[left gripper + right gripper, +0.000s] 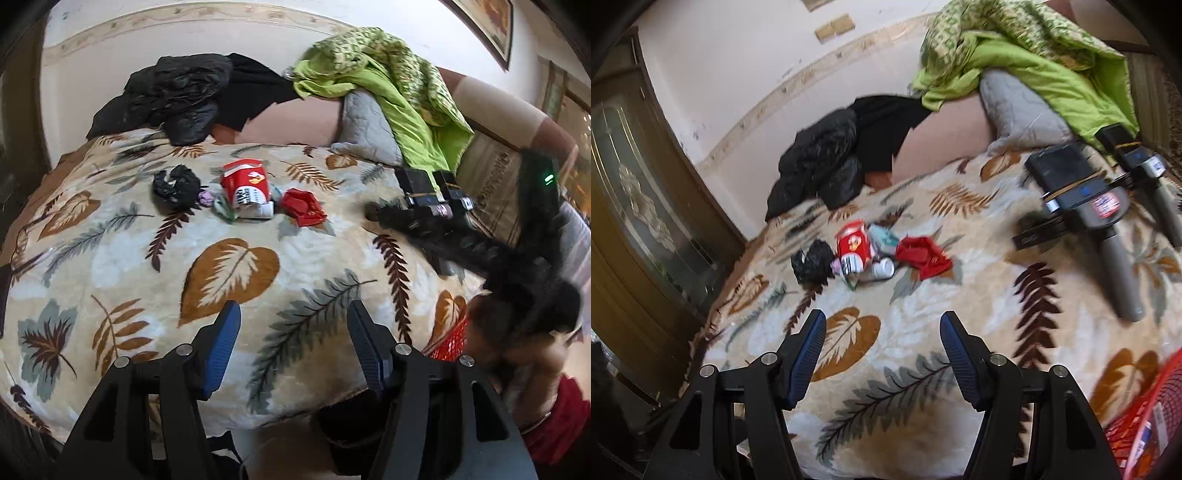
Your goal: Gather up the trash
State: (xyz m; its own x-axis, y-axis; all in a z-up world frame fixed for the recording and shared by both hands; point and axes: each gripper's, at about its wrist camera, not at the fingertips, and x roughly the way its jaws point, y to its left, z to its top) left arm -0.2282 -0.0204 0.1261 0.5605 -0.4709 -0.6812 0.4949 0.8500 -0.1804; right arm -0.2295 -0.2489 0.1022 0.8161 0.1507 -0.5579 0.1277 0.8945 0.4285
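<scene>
- trash pile point(240, 192) on the leaf-print bed point(229, 266), far from both tongs: black crumpled bag point(175, 186) left, red-white carton point(245, 184) middle, red wrapper point(303, 206) right.
- left tongs point(291, 347) open, empty.
- right tongs point(882, 350) open, empty.
- red mesh basket point(1141, 417) at near right edge.

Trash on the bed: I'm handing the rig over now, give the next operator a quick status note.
Left gripper: open, empty, above the leaf-print blanket.
Right gripper: open, empty, also above the blanket.
Trash sits in one cluster mid-bed: crumpled black bag, red-and-white carton, small white bottle, red wrapper.
A red mesh basket shows at the near right edge of the bed, with something in it.
Done: cluster untouched.
Left: pick up each piece, probably into the basket.
</scene>
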